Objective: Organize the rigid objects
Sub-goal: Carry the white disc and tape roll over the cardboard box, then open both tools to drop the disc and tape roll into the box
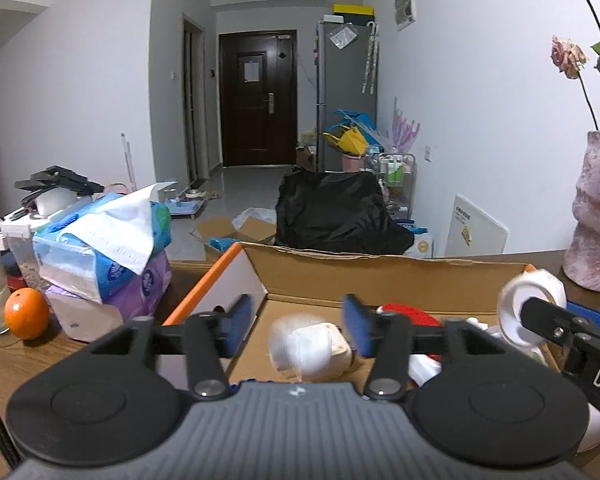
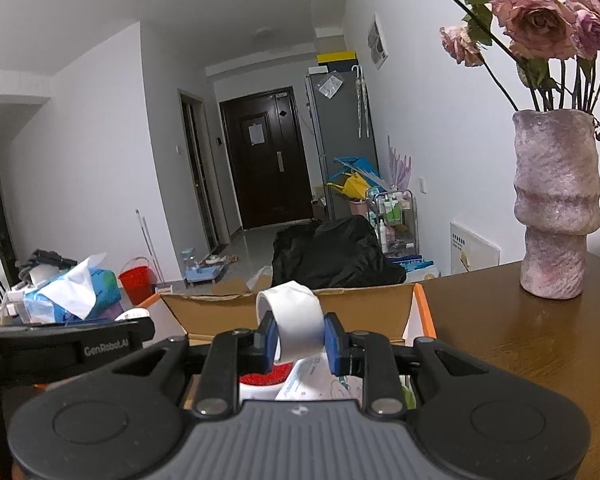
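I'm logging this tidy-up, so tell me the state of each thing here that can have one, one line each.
Left hand-held gripper: open, nothing between its pads.
Right hand-held gripper: shut on the tape roll, over the box.
White object: blurred, in the box below the left gripper.
Box: flaps open, items inside.
Tissue pack: opened, a sheet sticking out.
Door: closed.
Vase: upright, holding wilted roses.

Both wrist views close over cardboard box (image 1: 380, 276), facing hallway door (image 2: 266, 160).

One cardboard box (image 1: 380, 276), one vase (image 2: 556, 204), one orange (image 1: 26, 313), two tissue packs (image 1: 100, 240).
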`<state>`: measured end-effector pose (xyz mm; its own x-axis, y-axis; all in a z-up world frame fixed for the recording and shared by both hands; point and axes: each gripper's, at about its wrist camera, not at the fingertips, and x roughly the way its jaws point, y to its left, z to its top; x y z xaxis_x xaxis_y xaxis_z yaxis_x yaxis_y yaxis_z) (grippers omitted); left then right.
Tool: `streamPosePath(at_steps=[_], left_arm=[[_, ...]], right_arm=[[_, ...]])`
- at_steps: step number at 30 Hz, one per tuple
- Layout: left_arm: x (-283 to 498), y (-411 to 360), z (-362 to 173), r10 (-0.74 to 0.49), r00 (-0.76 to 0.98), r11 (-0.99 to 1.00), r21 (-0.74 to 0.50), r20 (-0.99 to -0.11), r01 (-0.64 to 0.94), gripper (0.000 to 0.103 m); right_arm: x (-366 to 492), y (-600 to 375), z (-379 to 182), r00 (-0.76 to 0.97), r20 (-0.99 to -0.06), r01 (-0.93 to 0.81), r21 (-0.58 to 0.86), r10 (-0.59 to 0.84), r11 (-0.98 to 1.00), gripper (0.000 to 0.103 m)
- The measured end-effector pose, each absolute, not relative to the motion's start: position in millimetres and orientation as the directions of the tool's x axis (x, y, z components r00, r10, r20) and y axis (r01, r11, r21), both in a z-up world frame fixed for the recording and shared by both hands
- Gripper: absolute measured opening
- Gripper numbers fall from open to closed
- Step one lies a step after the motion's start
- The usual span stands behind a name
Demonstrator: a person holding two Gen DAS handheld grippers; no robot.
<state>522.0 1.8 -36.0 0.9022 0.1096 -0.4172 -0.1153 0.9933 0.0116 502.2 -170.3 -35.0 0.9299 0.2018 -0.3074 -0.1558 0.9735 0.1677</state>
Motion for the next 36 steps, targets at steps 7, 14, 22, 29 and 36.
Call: streamPosePath(at_steps=[7, 14, 22, 29, 36], left_arm=[[519.2, 4.0, -33.9, 0.155, 0.904, 0.987, 0.02, -0.4, -0.16, 0.103], [516.8, 8.1, -31.0, 0.152, 0.905, 0.986, -0.001, -0.397, -0.166, 0.103], [513.8, 6.7, -29.7, 0.149, 0.911, 0.987, 0.001, -0.385, -0.161, 0.103], [500.1, 9.6, -22.2, 0.141, 0.922, 0.988, -0.011, -0.361, -0.155, 0.103], [471.6, 11.6, -7.2, 0.129, 0.937, 0.989, -0.026, -0.325, -0.146, 0.103]], right_arm=[[500.7, -176.7, -34.1, 0.936, -0.317, -0.106, 0.172, 0.156, 0.979, 0.068], [498.1, -182.0, -31.8, 0.951, -0.29, -0.054, 0.175, 0.104, 0.983, 0.102], [498.7, -182.1, -32.8, 0.95, -0.298, -0.045, 0.165, 0.093, 0.985, 0.103], [492.6, -180.1, -28.6, 0.954, -0.288, -0.038, 0.155, 0.082, 0.987, 0.103], [474.2, -180.4, -16.0, 0.965, -0.255, -0.033, 0.128, 0.065, 0.991, 0.103]])
